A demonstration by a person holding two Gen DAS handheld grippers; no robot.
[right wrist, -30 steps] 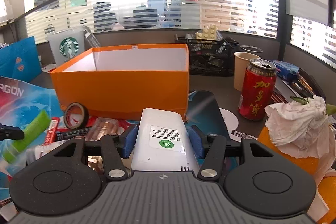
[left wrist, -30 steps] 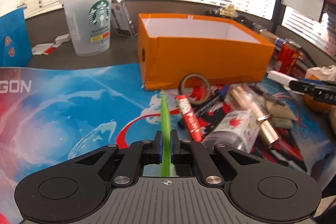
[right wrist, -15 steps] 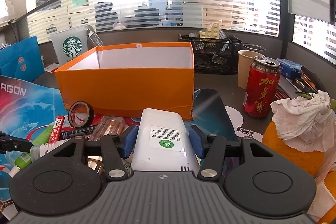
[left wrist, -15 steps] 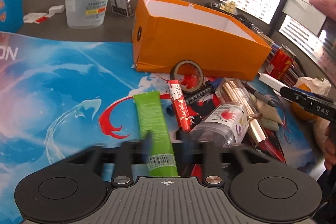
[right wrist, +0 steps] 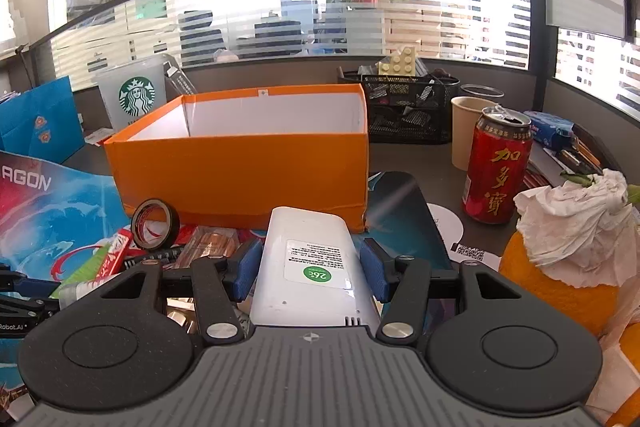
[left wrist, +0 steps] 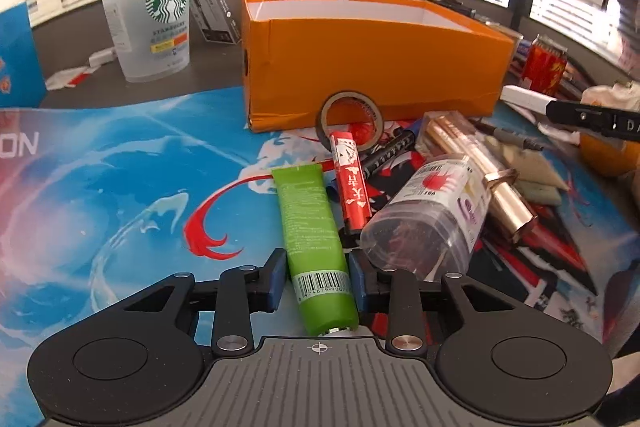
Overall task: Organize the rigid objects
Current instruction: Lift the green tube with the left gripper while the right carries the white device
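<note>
Gripping white remote [right wrist: 310, 267] w/ "26°C" sticker, right fingers [right wrist: 246, 269]; left fingers [left wrist: 276, 277] open astride green tube [left wrist: 312, 227].

A dark grey tabletop [left wrist: 208, 79] carries a blue and red printed mat [left wrist: 120, 187] that covers the lower left of the left wrist frame. An orange box [left wrist: 372, 67] stands at the upper centre, partly on the mat. A clear cup [left wrist: 148, 23] stands at the upper left on the bare tabletop. On the mat lie a green tube [left wrist: 310, 223], a red stick [left wrist: 352, 187], a tape roll [left wrist: 350, 123] and a clear bottle [left wrist: 428, 211].
</note>
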